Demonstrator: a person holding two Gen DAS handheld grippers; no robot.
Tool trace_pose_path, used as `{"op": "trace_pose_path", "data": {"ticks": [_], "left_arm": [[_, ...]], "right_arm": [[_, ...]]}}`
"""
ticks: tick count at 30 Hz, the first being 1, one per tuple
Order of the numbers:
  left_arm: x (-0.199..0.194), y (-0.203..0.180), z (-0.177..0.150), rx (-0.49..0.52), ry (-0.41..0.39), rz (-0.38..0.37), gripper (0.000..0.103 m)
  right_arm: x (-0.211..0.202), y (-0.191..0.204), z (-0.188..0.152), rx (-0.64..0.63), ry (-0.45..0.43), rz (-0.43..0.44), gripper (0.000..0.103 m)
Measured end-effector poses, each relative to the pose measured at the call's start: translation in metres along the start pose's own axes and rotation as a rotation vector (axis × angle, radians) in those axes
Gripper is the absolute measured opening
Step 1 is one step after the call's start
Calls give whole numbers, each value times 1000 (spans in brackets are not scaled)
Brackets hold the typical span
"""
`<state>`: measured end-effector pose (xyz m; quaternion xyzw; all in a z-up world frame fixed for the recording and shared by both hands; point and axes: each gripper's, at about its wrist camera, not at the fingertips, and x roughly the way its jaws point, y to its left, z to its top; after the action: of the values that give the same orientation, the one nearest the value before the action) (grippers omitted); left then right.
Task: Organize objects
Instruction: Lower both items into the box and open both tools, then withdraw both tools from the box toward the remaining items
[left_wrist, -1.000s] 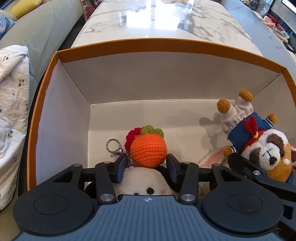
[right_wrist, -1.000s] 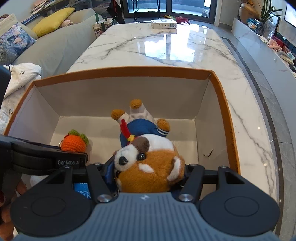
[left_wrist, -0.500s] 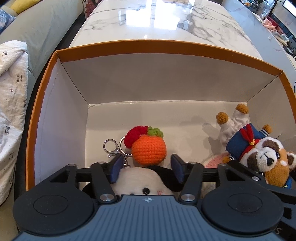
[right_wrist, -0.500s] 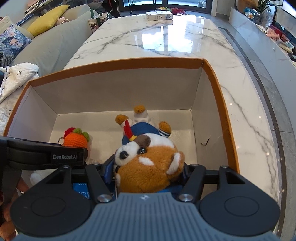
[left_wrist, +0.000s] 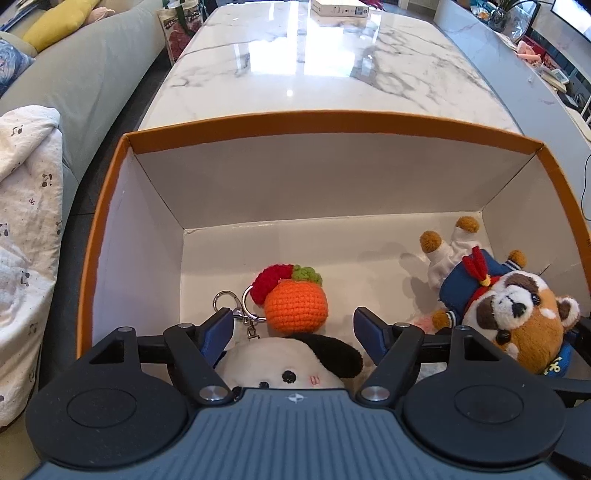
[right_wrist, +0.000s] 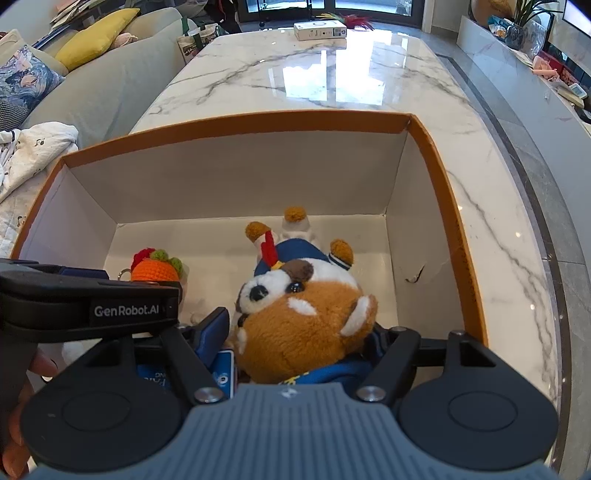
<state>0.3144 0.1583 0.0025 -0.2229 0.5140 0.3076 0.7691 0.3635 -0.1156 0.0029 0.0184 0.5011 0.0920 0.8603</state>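
A brown-and-white plush dog (right_wrist: 306, 325) in a blue sailor outfit hangs head-down in the lower centre of the right wrist view, its feet pointing toward the far wall of an orange-rimmed cardboard box (right_wrist: 236, 123). My right gripper (right_wrist: 295, 332) has its jaws pinching the dog's round head from both sides, inside the box's near right corner.

In the left wrist view, a white plush dog with a black ear (left_wrist: 291, 365) sits at lower centre, low in the box near its front wall. My left gripper (left_wrist: 293, 332) has its jaws spread wide to either side of that toy — not touching it. Just beyond lies a crocheted orange (left_wrist: 295, 304) with a green and red top and a metal keyring clasp (left_wrist: 231, 302) to its left, resting on the white box floor.

The box stands on a white marble table (left_wrist: 325, 70). At the table's far end, upper centre of the frame, lies a small white carton (right_wrist: 320, 29). A grey sofa (left_wrist: 85, 85) runs along the left edge, with a yellow cushion (right_wrist: 96, 37) on it.
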Motion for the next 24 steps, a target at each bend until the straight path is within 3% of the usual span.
{"op": "trace_pose_path", "data": {"ticks": [7,10,15,24], "left_arm": [[-19,4,0,-17,-28,7,84],[-28,7,-1,-27,-50,-2,85],[-48,12,-6,-48,-74,-31,86],[-99,3,-30,42,-135,29,86]], "right_arm": [[-18,4,2,-4,-40,3,82],[-27,4,1,-17,-75,-52,100],[-44,-2,0,-22,-103,-51,100],[-101,-7,-9,-51,-180,-52,100]]}}
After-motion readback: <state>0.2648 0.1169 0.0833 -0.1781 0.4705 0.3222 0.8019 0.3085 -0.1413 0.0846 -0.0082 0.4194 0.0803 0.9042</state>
